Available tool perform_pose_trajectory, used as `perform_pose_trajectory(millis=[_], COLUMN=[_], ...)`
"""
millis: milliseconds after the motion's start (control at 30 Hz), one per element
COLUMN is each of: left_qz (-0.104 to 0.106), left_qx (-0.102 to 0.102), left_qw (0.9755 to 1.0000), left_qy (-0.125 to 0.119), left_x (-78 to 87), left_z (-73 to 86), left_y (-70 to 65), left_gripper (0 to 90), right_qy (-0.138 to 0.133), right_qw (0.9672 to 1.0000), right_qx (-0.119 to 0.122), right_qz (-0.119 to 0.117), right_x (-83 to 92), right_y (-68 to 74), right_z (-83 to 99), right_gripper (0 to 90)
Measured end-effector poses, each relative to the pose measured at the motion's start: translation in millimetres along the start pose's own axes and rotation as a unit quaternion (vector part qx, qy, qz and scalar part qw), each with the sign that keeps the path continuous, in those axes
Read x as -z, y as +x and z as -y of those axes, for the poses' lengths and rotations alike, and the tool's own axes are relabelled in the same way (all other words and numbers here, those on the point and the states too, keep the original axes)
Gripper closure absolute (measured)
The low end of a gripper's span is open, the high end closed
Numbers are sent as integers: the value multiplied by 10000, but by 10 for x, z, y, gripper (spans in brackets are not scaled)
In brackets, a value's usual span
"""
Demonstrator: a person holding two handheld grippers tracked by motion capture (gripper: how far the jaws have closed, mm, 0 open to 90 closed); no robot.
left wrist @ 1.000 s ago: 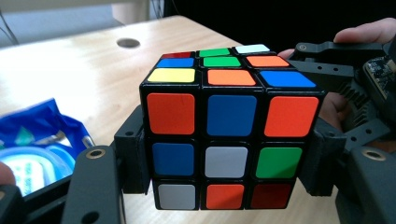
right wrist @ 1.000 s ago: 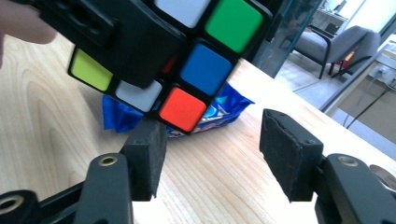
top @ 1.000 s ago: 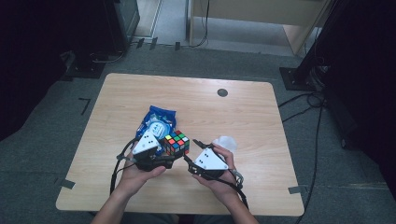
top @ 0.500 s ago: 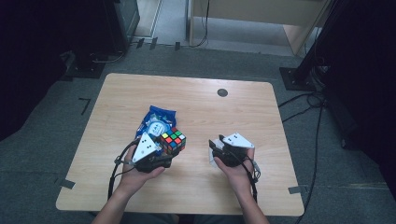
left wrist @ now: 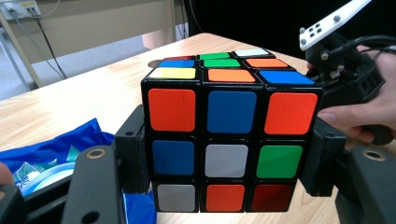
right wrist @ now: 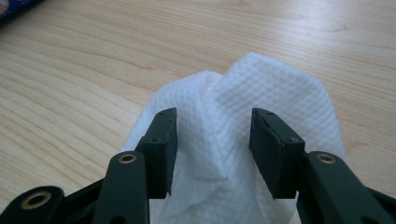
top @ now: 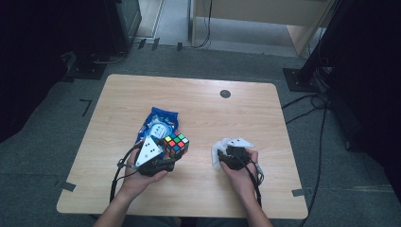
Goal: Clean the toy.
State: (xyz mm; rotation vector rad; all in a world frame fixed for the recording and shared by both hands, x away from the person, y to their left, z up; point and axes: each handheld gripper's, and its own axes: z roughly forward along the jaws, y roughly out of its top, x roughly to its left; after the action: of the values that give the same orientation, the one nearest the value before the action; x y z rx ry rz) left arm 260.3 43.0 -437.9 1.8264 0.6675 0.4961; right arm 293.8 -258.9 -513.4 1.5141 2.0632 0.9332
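- Blue packet (top: 158,124) lies on the table (top: 198,101), just behind the left gripper (top: 163,158).
- The left gripper is clamped on the cube (left wrist: 231,140), one jaw on each side; the cube is held near the table's front middle.
- The right gripper (right wrist: 212,151) has just been closing, with its jaws apart; the white tissue (right wrist: 243,107) is bunched between them, not yet pinched.
- The tissue ridge runs straight ahead from the fingers (right wrist: 161,140), so I judge that closing is enough; the right hand (top: 241,172) is the nearer one.

Multicoloured puzzle cube (left wrist: 231,140) with black edges, white dimpled tissue (right wrist: 261,116), blue snack bag (top: 158,124), pale wood table (top: 213,113)
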Motion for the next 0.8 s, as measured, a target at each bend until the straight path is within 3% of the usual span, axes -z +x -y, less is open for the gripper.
perform_pose_trajectory(millis=[167,333,400,500,667,800], left_qz=[5,28,33,38,65,90], left_qx=[8,-41,-65,-74,-84,-115], left_qw=[10000,10000,10000,10000,9999,9999], left_qy=[4,15,15,28,51,48], left_x=[-2,-7,-10,-19,-41,-54], left_z=[2,1,3,12,30,38], left_y=[3,-20,-30,-33,-43,-66], left_gripper=[337,337,337,337,337,337], right_qy=[-65,-249,-268,-285,-854,-1464], right_qw=[10000,9996,9995,9994,9960,9876], right_qx=[34,-104,-192,-199,-249,-99], right_qz=[17,40,-15,87,-109,-552], right_x=[-15,-15,-11,25,242,550], right_y=[-21,-87,-123,-136,-99,59], right_z=[27,65,70,63,-62,-241], right_gripper=[607,838,862,872,874,874])
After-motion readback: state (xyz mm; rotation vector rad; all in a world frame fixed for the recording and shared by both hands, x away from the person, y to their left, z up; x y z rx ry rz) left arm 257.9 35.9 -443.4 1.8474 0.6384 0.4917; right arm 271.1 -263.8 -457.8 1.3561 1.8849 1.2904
